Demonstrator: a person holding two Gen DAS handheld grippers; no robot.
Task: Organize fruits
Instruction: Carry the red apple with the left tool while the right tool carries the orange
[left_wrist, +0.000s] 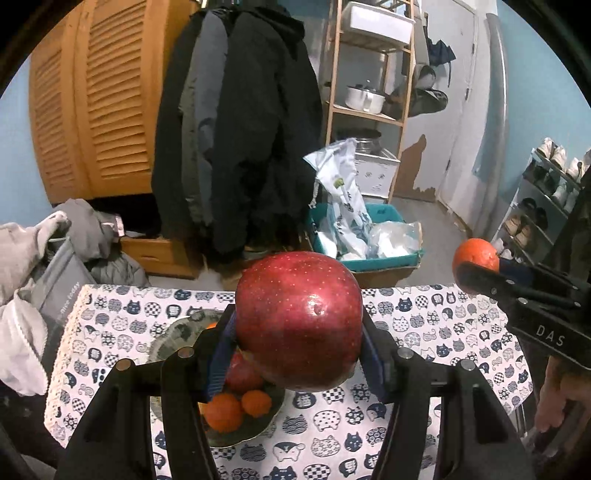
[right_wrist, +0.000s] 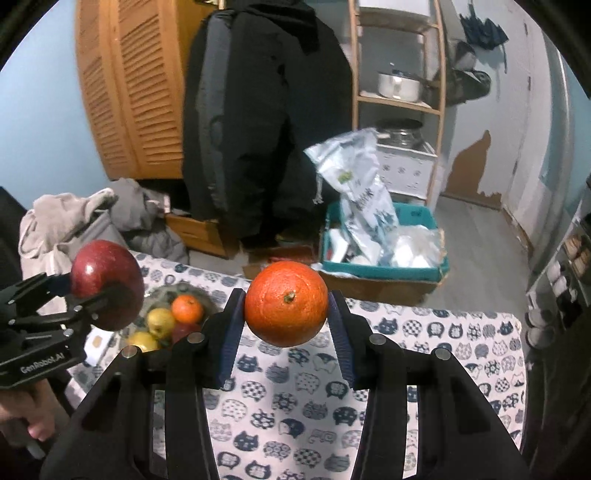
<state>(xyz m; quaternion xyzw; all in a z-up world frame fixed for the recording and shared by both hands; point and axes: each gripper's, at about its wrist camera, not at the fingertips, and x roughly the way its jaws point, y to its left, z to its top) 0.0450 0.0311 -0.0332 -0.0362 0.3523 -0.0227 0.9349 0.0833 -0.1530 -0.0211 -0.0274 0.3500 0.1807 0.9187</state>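
Fruits are being held clear above the table: the left gripper (left_wrist: 299, 332) is clamping a red apple (left_wrist: 299, 317) between its blue pads, and the right gripper (right_wrist: 286, 314) is clamping an orange (right_wrist: 286, 302) the same way. Below the left gripper, a bowl (right_wrist: 157, 295) is sitting on the cat-print tablecloth (right_wrist: 424, 350), holding more oranges, yellow fruit and a red apple.
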